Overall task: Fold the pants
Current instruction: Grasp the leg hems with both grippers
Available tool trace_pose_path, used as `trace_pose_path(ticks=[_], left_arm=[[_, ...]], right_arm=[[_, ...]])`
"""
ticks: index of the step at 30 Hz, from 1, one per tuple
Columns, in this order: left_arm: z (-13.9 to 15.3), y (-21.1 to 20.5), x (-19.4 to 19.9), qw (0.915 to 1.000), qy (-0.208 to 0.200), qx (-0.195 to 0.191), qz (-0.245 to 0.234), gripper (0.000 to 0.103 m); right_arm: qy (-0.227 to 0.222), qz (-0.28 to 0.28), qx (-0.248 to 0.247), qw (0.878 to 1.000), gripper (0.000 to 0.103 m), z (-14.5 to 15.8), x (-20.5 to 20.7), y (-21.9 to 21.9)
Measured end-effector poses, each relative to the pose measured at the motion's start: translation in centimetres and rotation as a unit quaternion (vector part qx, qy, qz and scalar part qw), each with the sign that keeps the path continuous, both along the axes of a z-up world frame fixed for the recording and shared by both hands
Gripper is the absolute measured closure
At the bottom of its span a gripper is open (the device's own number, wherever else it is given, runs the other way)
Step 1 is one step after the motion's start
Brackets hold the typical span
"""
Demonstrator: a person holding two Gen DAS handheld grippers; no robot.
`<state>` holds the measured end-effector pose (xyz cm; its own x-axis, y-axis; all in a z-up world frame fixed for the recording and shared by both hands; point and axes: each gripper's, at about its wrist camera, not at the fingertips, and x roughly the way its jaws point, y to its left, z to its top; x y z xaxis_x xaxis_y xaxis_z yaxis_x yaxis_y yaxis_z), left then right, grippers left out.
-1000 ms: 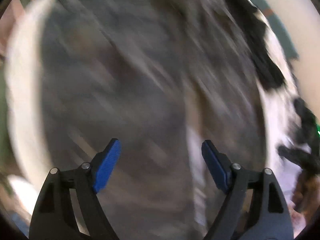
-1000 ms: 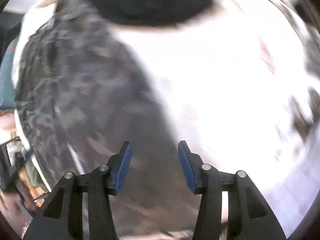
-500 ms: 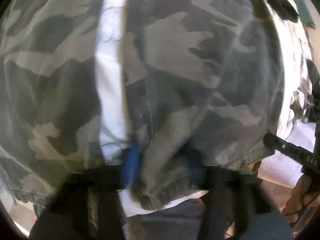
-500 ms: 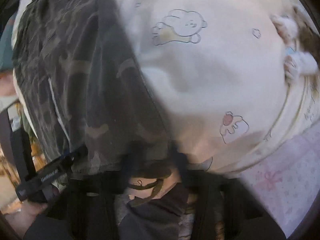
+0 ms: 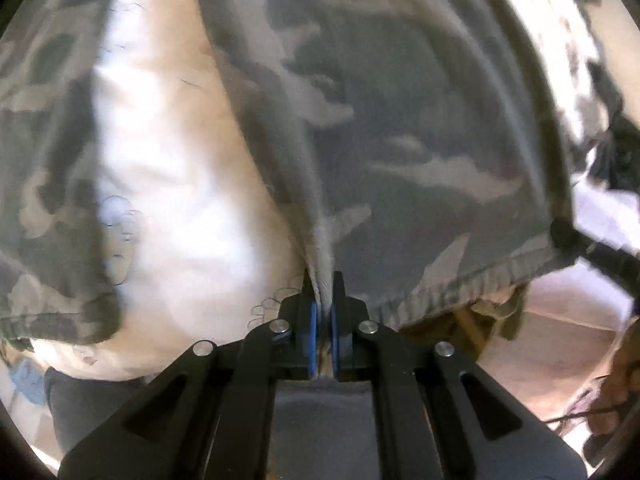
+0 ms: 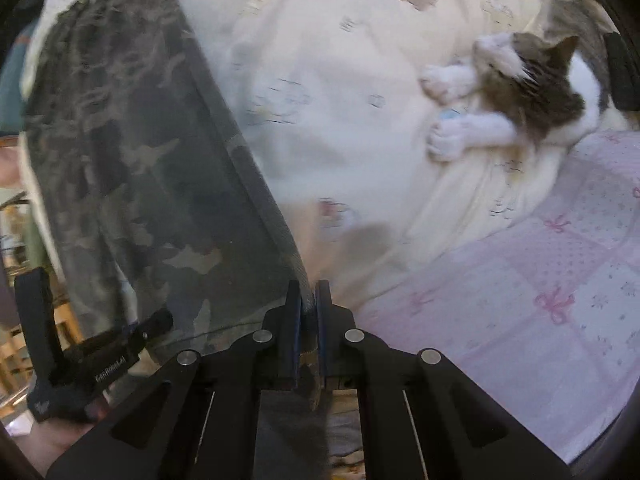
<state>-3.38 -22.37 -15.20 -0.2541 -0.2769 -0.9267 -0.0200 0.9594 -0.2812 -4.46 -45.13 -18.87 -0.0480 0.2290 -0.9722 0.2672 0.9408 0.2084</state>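
Grey-green camouflage pants (image 5: 420, 140) lie spread over a bed, their legs running away from me. My left gripper (image 5: 322, 300) is shut on the inner edge of one leg at its hem. My right gripper (image 6: 308, 300) is shut on the outer edge of the same pants (image 6: 132, 152) at the hem. The other leg (image 5: 44, 160) lies at the left of the left wrist view. The left gripper's body (image 6: 100, 356) shows at the lower left of the right wrist view, and the right gripper's body (image 5: 600, 256) at the right of the left wrist view.
A cream printed blanket (image 6: 340, 80) lies under the pants. A grey and white cat (image 6: 520, 92) lies on it at the far right. A pink patterned sheet (image 6: 540, 300) covers the near right of the bed. Dark clothing (image 5: 616, 160) lies at the far right.
Both grippers were open above the pants a second ago. They came down to the hem and have shut on the fabric edges.
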Motion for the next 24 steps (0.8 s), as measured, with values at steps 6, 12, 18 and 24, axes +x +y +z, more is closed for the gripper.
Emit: trace_pose_path(ticks=[6,12,18,24], left_arm=[[-0.3,1.3,1.1,0.9995,0.001,-0.02,0.025,0.101],[5.3,6.7,2.7,0.9929,0.001,-0.081,0.087,0.101],[11.1,14.1,10.8,0.975,-0.008,-0.163,0.151,0.101],[16.6,16.7,20.4,0.9624,-0.058,-0.219,0.149,0.101]], right_arm=[[0.018,-0.017,0.01,1.0,0.098,-2.8,0.8,0.0],[-0.005,-0.045,0.087,0.995,0.098,0.5,0.7,-1.0],[-0.058,-0.066,0.145,0.985,0.098,7.4,5.2,0.3],[-0.154,-0.053,0.134,0.977,0.098,16.8,13.6,4.0]])
